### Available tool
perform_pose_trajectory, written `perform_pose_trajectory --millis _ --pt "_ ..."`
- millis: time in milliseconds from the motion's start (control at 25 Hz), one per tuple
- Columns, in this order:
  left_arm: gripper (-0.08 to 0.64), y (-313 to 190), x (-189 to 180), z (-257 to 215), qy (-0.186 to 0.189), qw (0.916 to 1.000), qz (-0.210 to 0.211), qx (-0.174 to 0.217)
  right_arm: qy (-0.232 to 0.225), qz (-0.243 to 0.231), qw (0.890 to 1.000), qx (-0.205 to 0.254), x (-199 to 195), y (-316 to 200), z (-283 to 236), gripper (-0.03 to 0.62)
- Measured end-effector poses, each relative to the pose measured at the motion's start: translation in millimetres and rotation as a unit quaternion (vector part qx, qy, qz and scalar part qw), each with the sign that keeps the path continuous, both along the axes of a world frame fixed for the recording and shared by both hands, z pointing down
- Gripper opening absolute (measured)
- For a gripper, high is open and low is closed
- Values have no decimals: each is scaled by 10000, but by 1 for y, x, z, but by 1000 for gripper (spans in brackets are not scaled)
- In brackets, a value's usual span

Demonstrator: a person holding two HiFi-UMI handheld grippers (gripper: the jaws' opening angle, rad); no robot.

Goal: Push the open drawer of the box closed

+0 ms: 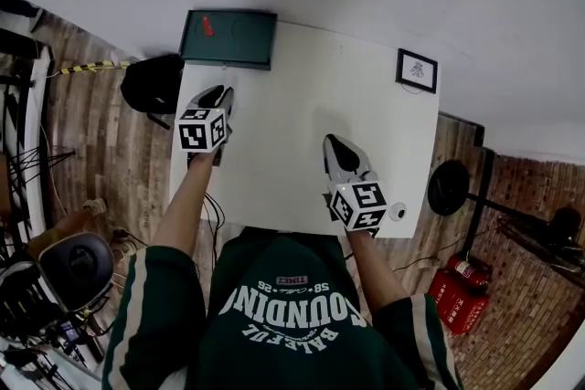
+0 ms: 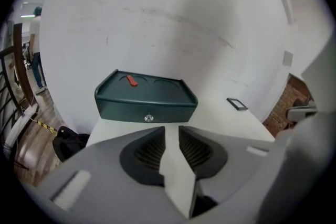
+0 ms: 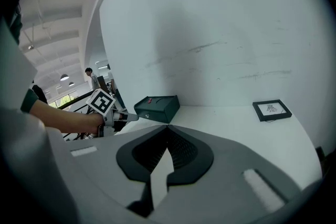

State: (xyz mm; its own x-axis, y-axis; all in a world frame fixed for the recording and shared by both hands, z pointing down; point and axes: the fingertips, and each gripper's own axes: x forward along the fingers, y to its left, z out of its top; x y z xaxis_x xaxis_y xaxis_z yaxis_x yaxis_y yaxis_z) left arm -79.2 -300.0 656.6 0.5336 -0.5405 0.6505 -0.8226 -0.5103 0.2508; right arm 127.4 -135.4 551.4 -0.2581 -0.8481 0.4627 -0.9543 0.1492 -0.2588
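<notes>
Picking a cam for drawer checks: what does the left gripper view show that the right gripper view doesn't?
Left only: the green box front square-on, the left gripper with jaws parted and empty, a black bag on the floor.
Right only: the right gripper with jaw tips together, the person's forearm, and the left gripper seen from outside, near the box.
Both: box, red item on top, framed picture, white table.

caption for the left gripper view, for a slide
Open, empty left claw faces the knob of the green box across the white table.
</notes>
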Motion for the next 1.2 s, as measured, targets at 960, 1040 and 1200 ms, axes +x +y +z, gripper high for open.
perform_pose_trajectory --millis 960,1040,1200 --pt "52 90 -14 -161 681 9823 537 1663 389 -2 9907 1306 -30 0 -108 -2" --pt "52 92 -15 -165 672 9811 570 1721 419 -5 9900 1348 -30 1 -111 -2" --pt "52 100 -16 -167 628 9797 624 1801 497 -15 9889 1399 -33 6 -112 -2"
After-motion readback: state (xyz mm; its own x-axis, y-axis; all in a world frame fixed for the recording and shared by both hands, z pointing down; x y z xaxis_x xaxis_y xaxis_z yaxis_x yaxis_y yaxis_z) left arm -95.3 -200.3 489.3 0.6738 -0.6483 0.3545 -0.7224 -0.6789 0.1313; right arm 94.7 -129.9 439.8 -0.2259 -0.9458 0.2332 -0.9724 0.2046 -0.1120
